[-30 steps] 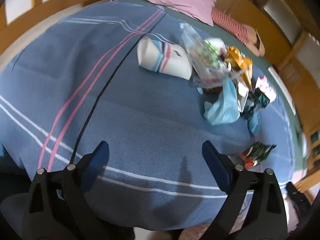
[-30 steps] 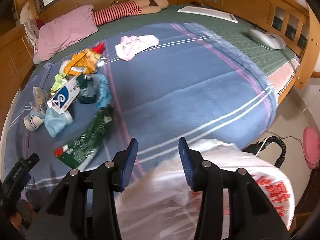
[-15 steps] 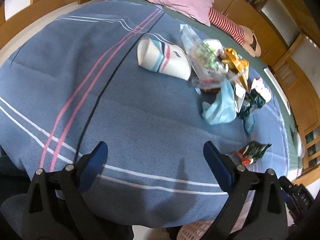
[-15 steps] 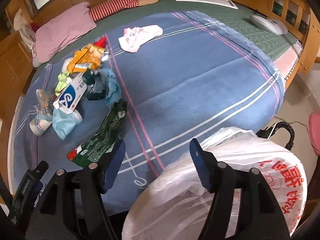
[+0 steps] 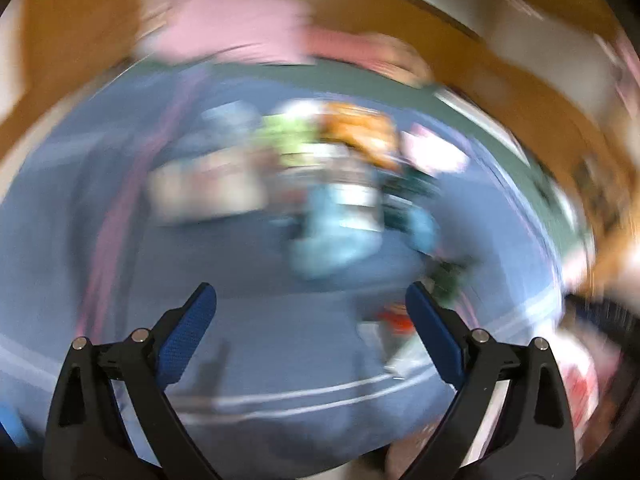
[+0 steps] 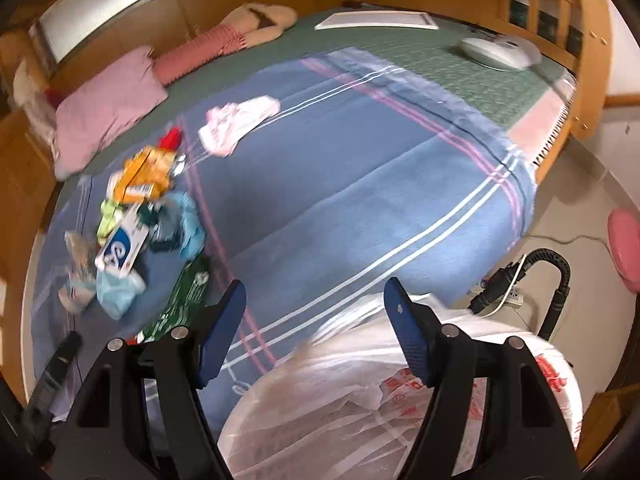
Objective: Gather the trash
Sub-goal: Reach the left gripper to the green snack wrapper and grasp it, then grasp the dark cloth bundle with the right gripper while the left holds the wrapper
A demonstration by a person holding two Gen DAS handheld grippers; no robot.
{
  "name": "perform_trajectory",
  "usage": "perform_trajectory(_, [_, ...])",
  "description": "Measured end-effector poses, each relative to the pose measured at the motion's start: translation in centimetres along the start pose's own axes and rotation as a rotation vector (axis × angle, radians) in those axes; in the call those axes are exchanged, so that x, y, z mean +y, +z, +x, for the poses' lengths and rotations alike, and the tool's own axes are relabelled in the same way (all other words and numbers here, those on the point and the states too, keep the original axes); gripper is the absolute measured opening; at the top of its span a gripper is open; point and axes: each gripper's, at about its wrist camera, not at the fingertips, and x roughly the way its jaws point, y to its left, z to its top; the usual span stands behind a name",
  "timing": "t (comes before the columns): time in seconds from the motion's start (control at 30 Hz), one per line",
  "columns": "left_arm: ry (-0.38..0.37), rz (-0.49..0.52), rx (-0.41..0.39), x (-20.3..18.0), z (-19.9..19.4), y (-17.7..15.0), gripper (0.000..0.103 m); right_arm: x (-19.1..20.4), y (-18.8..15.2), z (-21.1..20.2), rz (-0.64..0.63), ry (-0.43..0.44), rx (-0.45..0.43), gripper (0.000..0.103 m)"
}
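A pile of trash lies on the blue striped blanket (image 6: 360, 184): an orange snack packet (image 6: 142, 170), a white and blue box (image 6: 122, 246), a light blue bag (image 6: 116, 290), a green wrapper (image 6: 184, 300) and a pink and white wrapper (image 6: 236, 120). My right gripper (image 6: 314, 320) is open and empty, above a white plastic bag (image 6: 380, 408) at the bed's near edge. My left gripper (image 5: 310, 314) is open and empty over the blanket, short of the pile. The left wrist view is motion-blurred; the light blue bag (image 5: 332, 236) shows ahead.
A pink pillow (image 6: 104, 108) and a striped bolster (image 6: 200, 50) lie at the head of the bed. A wooden frame (image 6: 592, 40) surrounds it. A white oval device (image 6: 496, 52) and a flat white panel (image 6: 376, 22) rest on the green sheet. Cables (image 6: 520, 280) lie on the floor.
My right gripper has opened wider and pulled back above the white bag. My left gripper has swung fast towards the trash pile, blurring its view.
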Motion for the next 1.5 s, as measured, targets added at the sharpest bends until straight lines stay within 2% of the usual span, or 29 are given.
perform_trajectory(0.03, [-0.022, 0.1, 0.02, -2.0, 0.9, 0.3, 0.095, -0.6, 0.2, -0.2, 0.013, -0.002, -0.004, 0.071])
perform_trajectory(0.1, [-0.026, 0.238, 0.049, -5.1, 2.5, 0.6, 0.095, -1.6, 0.5, -0.6, 0.026, -0.015, -0.012, 0.071])
perform_trajectory(0.17, [-0.044, 0.306, 0.084, -7.1, 4.7, 0.6, 0.095, -2.5, 0.8, -0.9, 0.031, -0.037, -0.02, 0.071])
perform_trajectory(0.2, [-0.076, 0.306, 0.122, -7.6, 5.9, 0.5, 0.09, -3.0, 0.9, -0.9, 0.034, -0.052, -0.026, 0.071])
perform_trajectory(0.23, [-0.106, 0.292, 0.167, -7.8, 7.2, 0.3, 0.083, -3.4, 1.0, -1.0, 0.035, -0.07, -0.031, 0.071])
perform_trajectory(0.3, [-0.127, 0.255, 0.251, -7.7, 8.5, -0.6, 0.041, -3.9, 1.3, -0.8, 0.036, -0.098, -0.036, 0.071])
perform_trajectory(0.33, [-0.135, 0.223, 0.271, -7.1, 8.9, -0.8, 0.037, -4.0, 1.4, -0.6, 0.036, -0.104, -0.036, 0.071])
perform_trajectory(0.4, [-0.177, 0.114, 0.241, -5.2, 8.1, -0.4, 0.026, -3.5, 1.7, -0.1, 0.028, -0.094, -0.027, 0.071])
perform_trajectory(0.5, [-0.145, -0.036, 0.176, -1.8, 5.7, -0.4, 0.026, -1.1, 2.0, 1.1, -0.021, -0.051, -0.018, 0.071])
perform_trajectory(0.6, [-0.11, -0.173, 0.077, 1.4, 2.4, -1.4, 0.026, 2.8, 2.6, 2.9, -0.1, 0.015, -0.015, 0.071])
perform_trajectory(0.67, [-0.05, -0.241, 0.034, 2.9, 0.9, -2.2, 0.026, 5.8, 3.0, 4.4, -0.156, 0.044, -0.016, 0.071])
perform_trajectory(0.73, [0.022, -0.292, 0.032, 4.1, 0.6, -2.8, 0.026, 9.2, 3.4, 6.7, -0.216, 0.072, 0.013, 0.071])
perform_trajectory(0.77, [0.029, -0.309, 0.037, 4.4, 0.8, -2.9, 0.026, 10.7, 3.5, 7.8, -0.247, 0.066, 0.02, 0.071])
perform_trajectory(0.8, [0.032, -0.326, 0.045, 4.7, 1.1, -2.9, 0.026, 12.4, 3.5, 9.3, -0.301, 0.024, 0.023, 0.071])
perform_trajectory(0.87, [0.039, -0.34, 0.056, 5.1, 1.3, -3.0, 0.026, 15.4, 3.1, 12.6, -0.419, -0.101, 0.054, 0.071])
perform_trajectory(0.93, [0.049, -0.33, 0.053, 4.5, 1.7, -3.0, 0.026, 16.8, 2.7, 15.2, -0.478, -0.138, 0.101, 0.07])
perform_trajectory(1.03, [0.075, -0.299, 0.028, 4.0, 1.5, -2.8, 0.026, 17.5, 2.4, 17.0, -0.512, -0.124, 0.104, 0.053])
perform_trajectory(1.1, [0.099, -0.282, -0.001, 4.4, 0.6, -3.0, 0.026, 17.9, 2.5, 16.7, -0.521, -0.074, 0.123, 0.012])
perform_trajectory(1.13, [0.114, -0.275, -0.015, 4.3, 0.5, -2.9, 0.027, 18.1, 2.4, 16.4, -0.514, -0.038, 0.149, 0.007])
perform_trajectory(1.3, [0.14, -0.264, -0.024, 4.2, -0.4, -3.2, 0.027, 17.0, 0.8, 11.8, -0.489, 0.093, 0.147, 0.005])
perform_trajectory(1.4, [0.156, -0.258, 0.001, 4.1, -0.1, -3.4, 0.027, 14.6, -0.7, 9.5, -0.405, 0.177, 0.187, 0.005])
perform_trajectory(1.5, [0.14, -0.291, 0.035, 4.7, 0.0, -3.9, 0.027, 12.3, -2.6, 8.2, -0.331, 0.233, 0.226, 0.005])
